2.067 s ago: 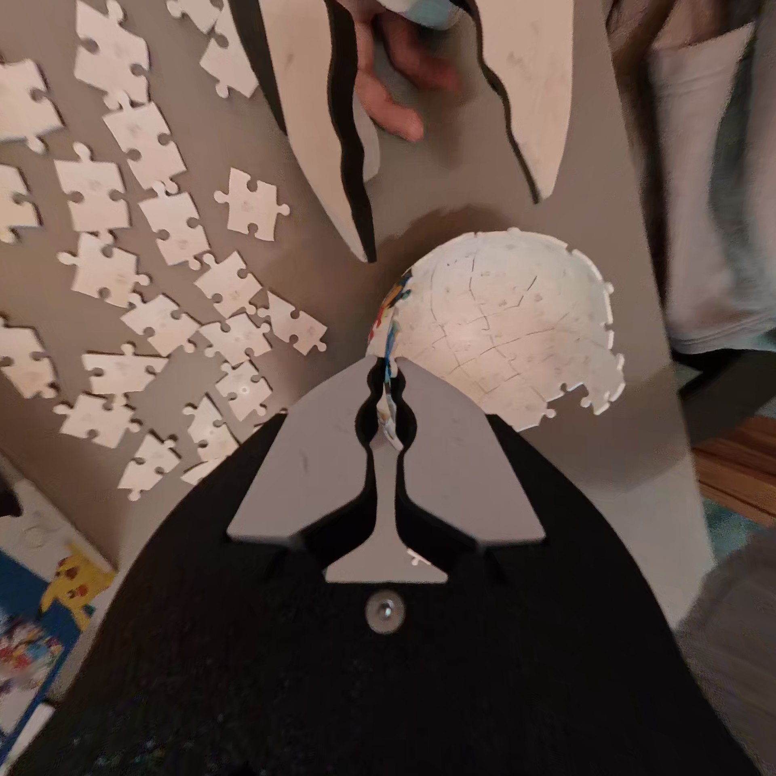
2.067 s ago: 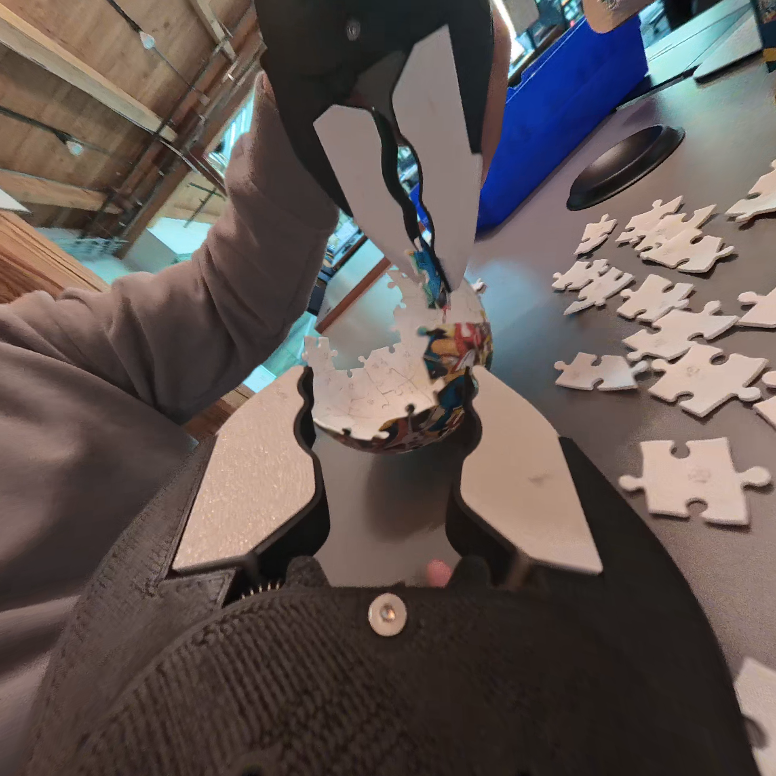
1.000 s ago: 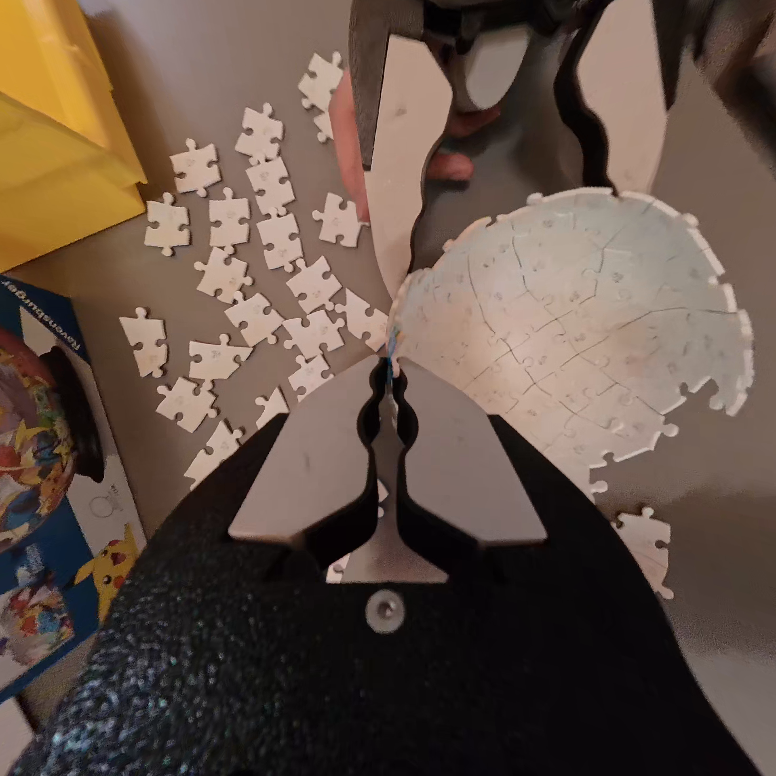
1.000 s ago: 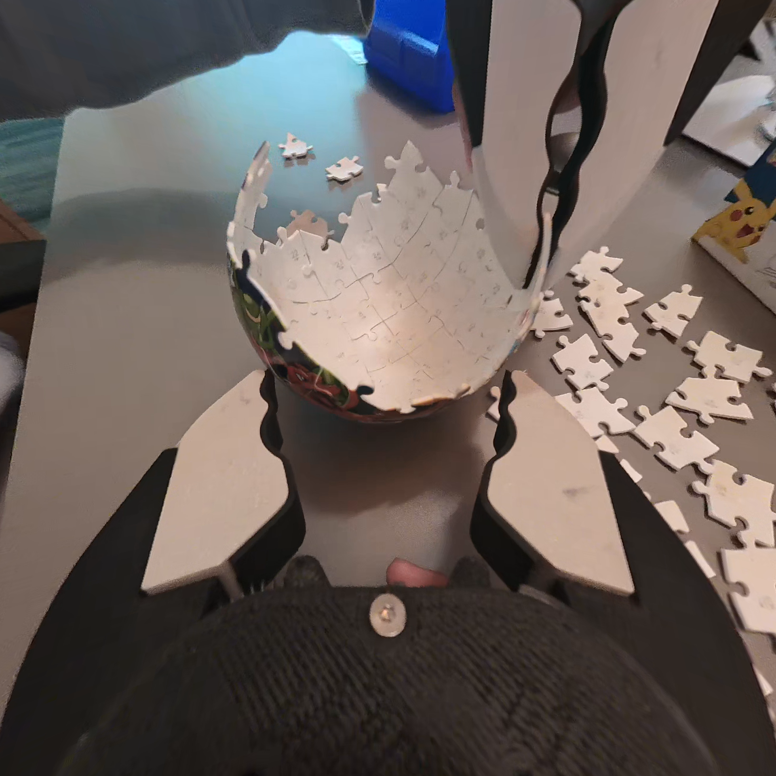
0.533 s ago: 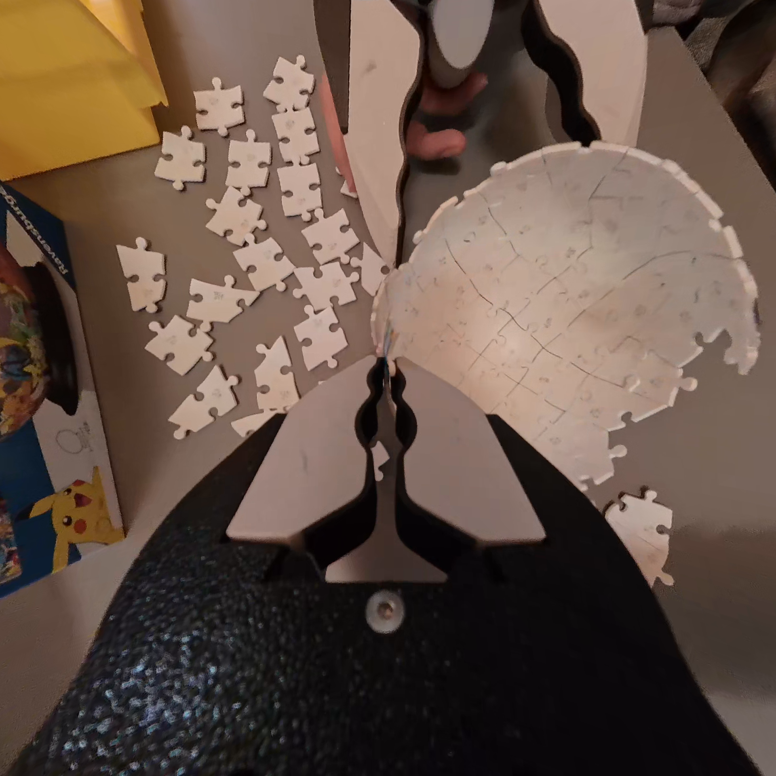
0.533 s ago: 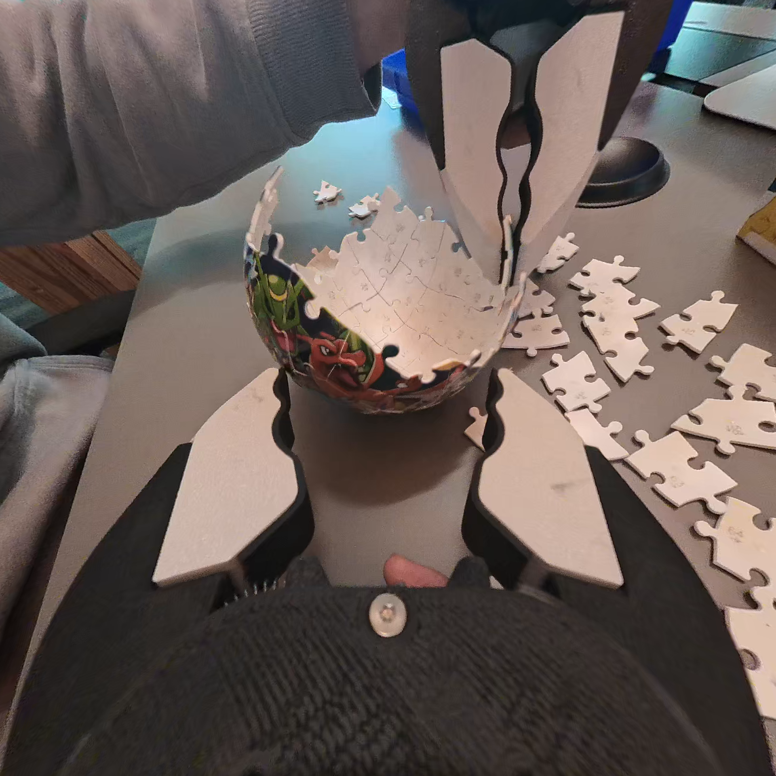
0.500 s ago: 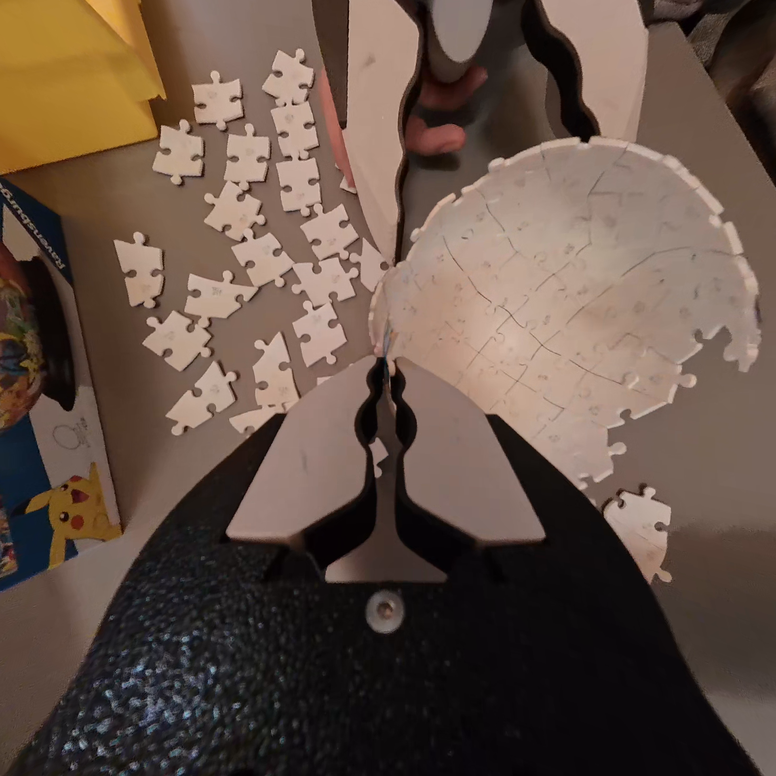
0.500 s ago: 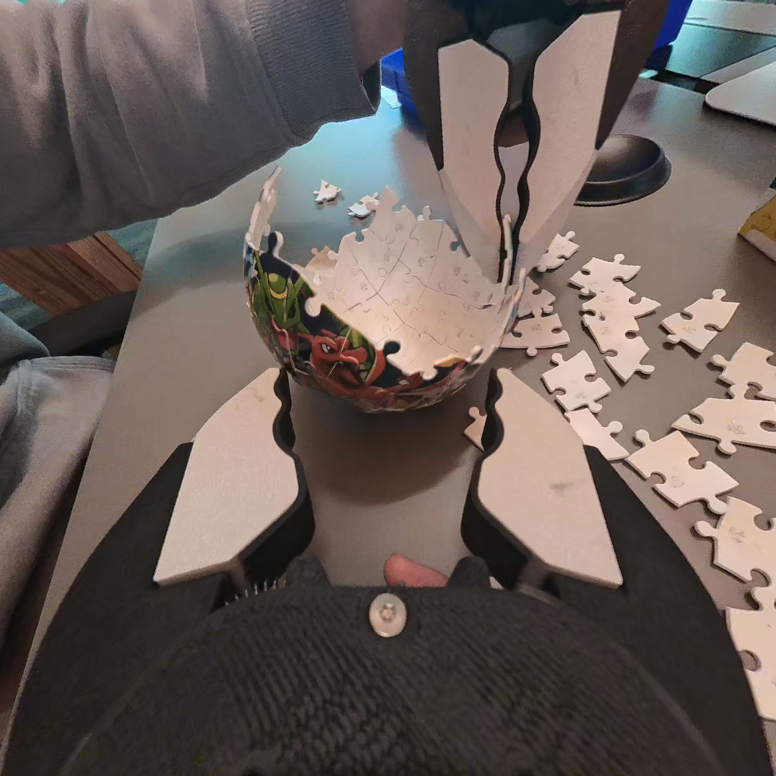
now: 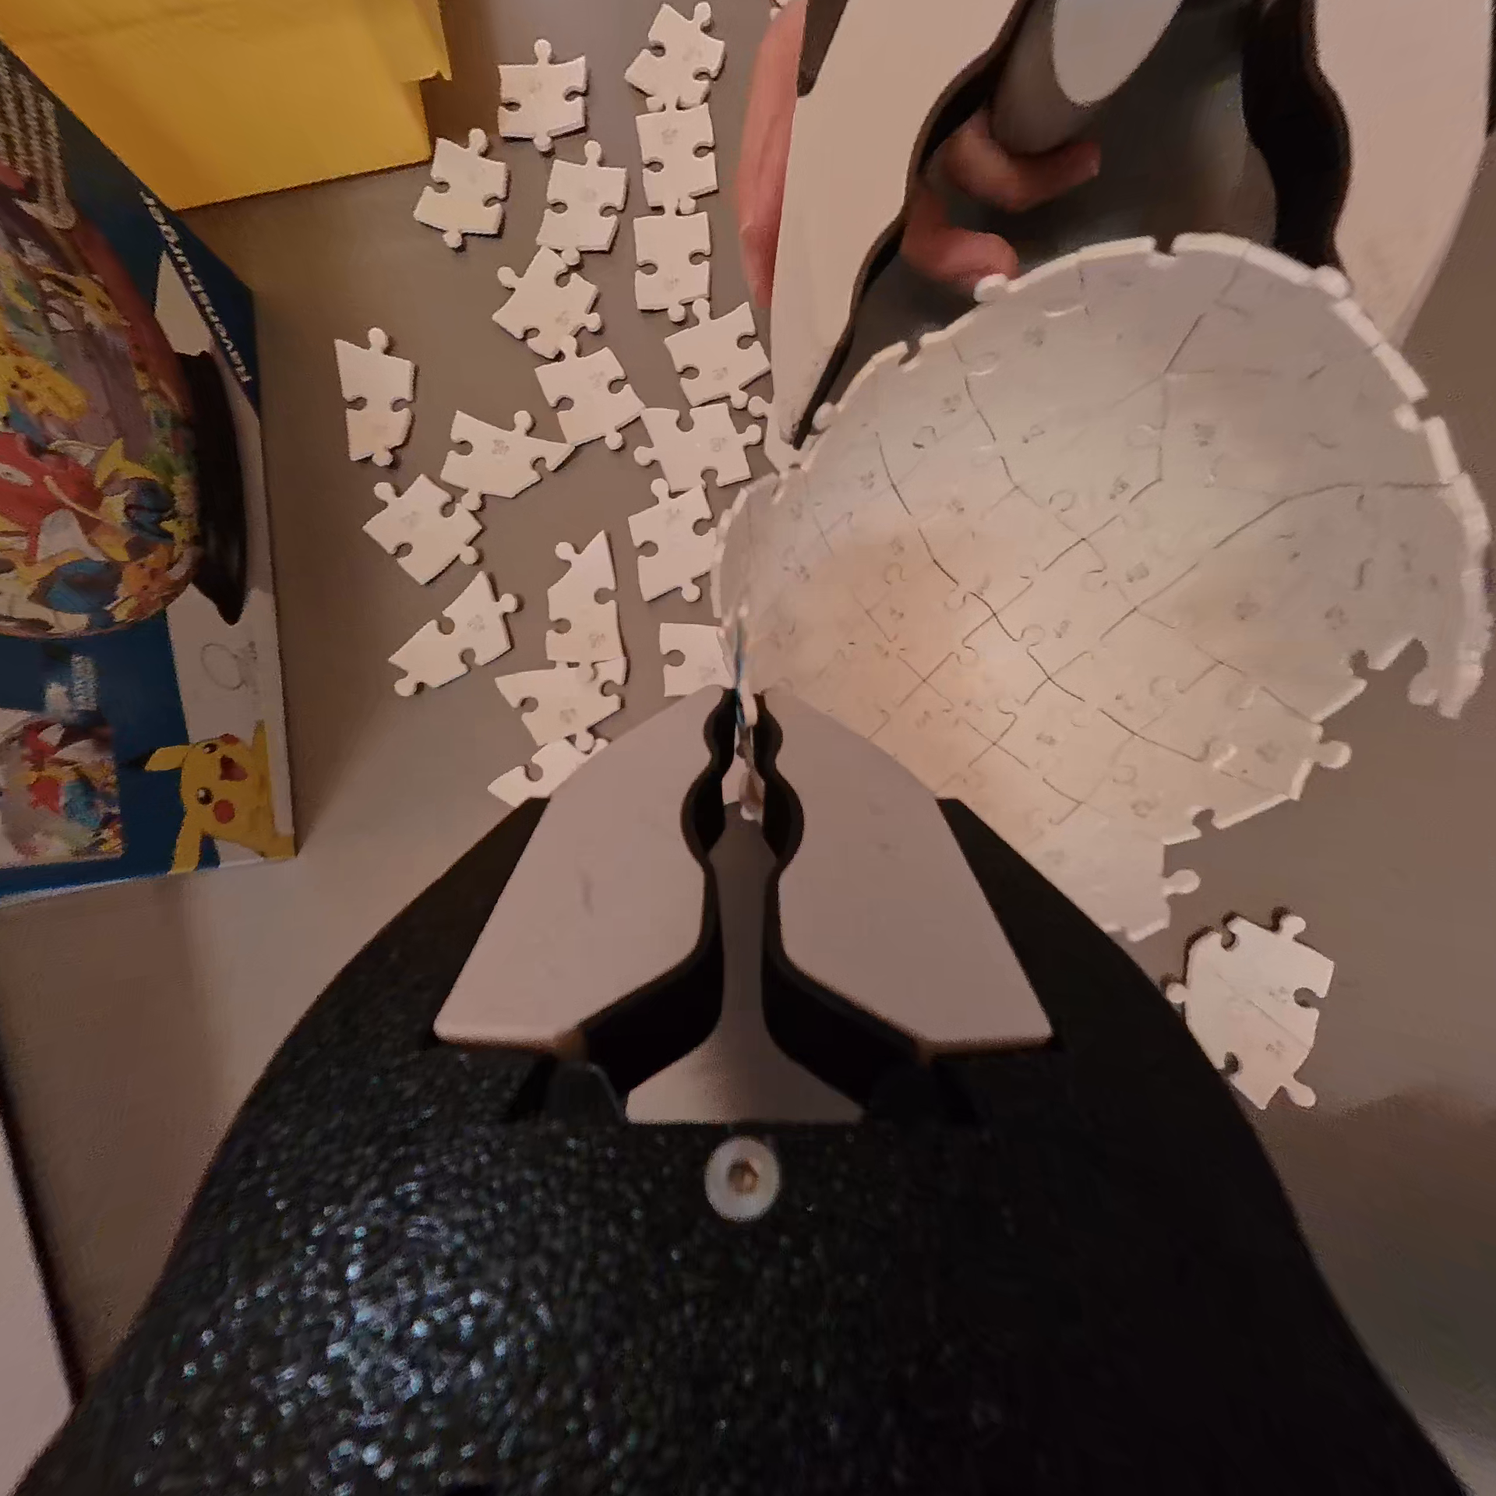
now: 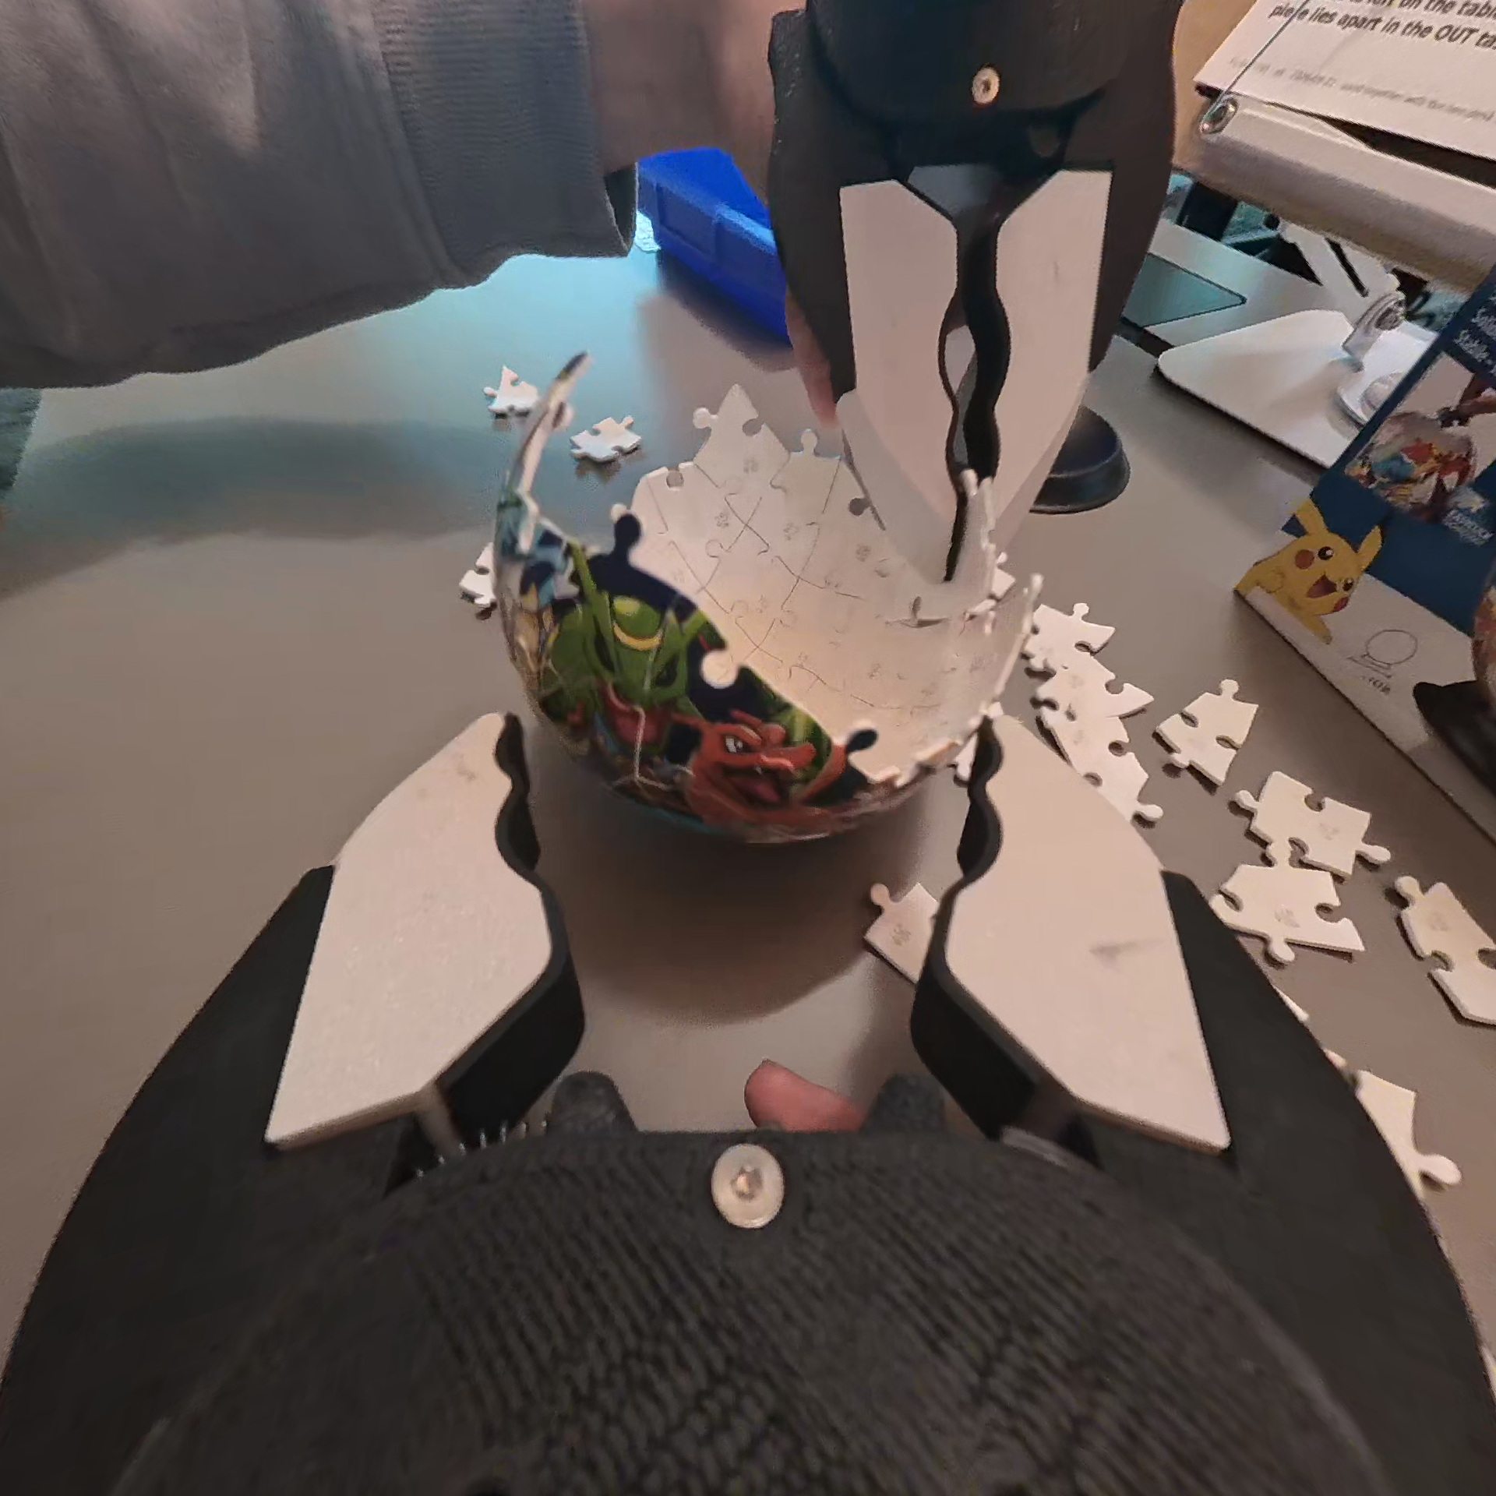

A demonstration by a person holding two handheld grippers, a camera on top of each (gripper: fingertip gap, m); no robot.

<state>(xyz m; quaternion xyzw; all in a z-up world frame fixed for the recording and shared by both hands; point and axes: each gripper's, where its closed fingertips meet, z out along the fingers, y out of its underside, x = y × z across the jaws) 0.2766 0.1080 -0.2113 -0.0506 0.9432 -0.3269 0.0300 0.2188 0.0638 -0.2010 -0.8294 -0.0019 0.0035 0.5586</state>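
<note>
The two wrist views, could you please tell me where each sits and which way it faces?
Left wrist view: behind the left claw, looking down at the table; claw shut on the puzzle-ball shell rim; fingers show.
Right wrist view: behind the open right claw, looking across the table; grey sleeve above.
Shared: shell, loose puzzle pieces, both claws.

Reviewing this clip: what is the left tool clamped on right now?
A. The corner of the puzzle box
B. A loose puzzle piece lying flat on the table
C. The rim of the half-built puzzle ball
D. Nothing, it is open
C: the left tool is shut on the jagged rim of the half-built puzzle ball, while the right tool stands open just short of the ball.
</note>
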